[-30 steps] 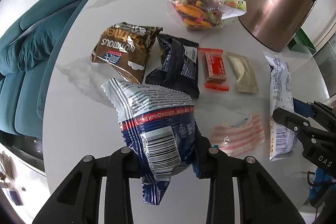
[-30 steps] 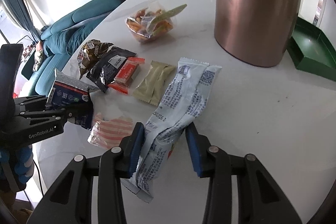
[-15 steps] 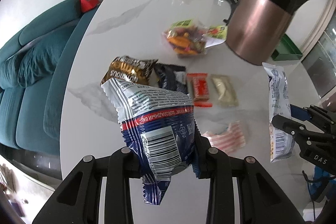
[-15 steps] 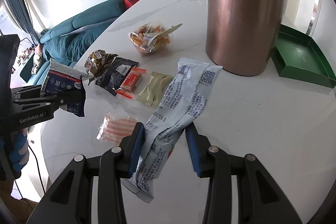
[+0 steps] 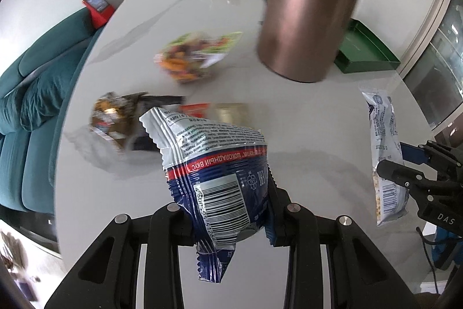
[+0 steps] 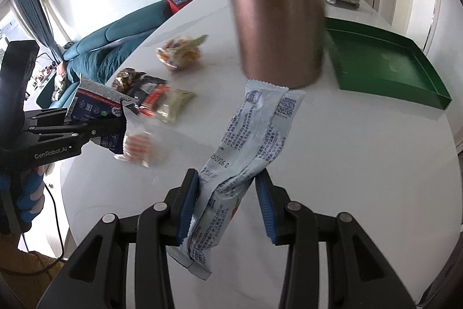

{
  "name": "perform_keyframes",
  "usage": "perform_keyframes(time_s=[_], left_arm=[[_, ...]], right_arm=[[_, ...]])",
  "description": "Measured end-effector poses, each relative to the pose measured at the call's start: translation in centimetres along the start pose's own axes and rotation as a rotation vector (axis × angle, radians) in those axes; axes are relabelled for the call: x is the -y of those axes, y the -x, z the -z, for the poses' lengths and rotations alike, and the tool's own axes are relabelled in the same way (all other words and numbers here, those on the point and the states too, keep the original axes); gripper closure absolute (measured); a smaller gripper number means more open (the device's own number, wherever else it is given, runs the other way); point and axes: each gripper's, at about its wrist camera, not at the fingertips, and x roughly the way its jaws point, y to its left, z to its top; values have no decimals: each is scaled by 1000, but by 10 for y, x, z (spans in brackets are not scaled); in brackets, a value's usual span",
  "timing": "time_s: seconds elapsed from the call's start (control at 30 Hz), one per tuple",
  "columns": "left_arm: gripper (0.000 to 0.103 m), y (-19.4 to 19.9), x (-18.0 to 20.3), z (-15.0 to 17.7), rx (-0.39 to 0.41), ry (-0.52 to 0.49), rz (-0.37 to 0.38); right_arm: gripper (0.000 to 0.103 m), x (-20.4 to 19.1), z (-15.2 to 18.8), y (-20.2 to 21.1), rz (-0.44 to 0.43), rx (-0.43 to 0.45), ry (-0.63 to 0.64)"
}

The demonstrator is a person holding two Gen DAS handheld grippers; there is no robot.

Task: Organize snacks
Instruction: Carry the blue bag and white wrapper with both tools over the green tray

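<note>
My left gripper is shut on a blue and white snack packet with a barcode, held above the white table. My right gripper is shut on a long pale blue packet, which hangs tilted over the table. In the left wrist view the long packet and the right gripper show at the right edge. The right wrist view has the left gripper and its blue packet at the left. A green tray lies behind a copper kettle.
Loose snacks lie on the table: a clear bag of coloured pieces, a brown packet, a red bar, a beige bar and a pink striped packet. A teal sofa stands beyond the left table edge.
Both grippers have risen and moved away from the loose snacks toward the kettle and green tray, each still carrying its packet. The snacks on the table look smaller and farther off.
</note>
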Motion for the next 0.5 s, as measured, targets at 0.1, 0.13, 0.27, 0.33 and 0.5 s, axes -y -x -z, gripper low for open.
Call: perform_keyframes(time_s=[0.1, 0.13, 0.27, 0.33, 0.5], left_arm=[[74, -10, 45, -11, -12, -6, 18], [74, -13, 57, -14, -15, -9, 24], [74, -27, 115, -35, -26, -36, 62], [74, -32, 146, -49, -27, -56, 85], [74, -39, 208, -86, -10, -116, 118]], right_arm=[[40, 36, 6, 13, 2, -3, -3], [40, 54, 7, 19, 7, -1, -9], [40, 105, 8, 40, 35, 10, -32], [40, 132, 6, 50, 49, 17, -43], [40, 189, -9, 65, 84, 47, -53]])
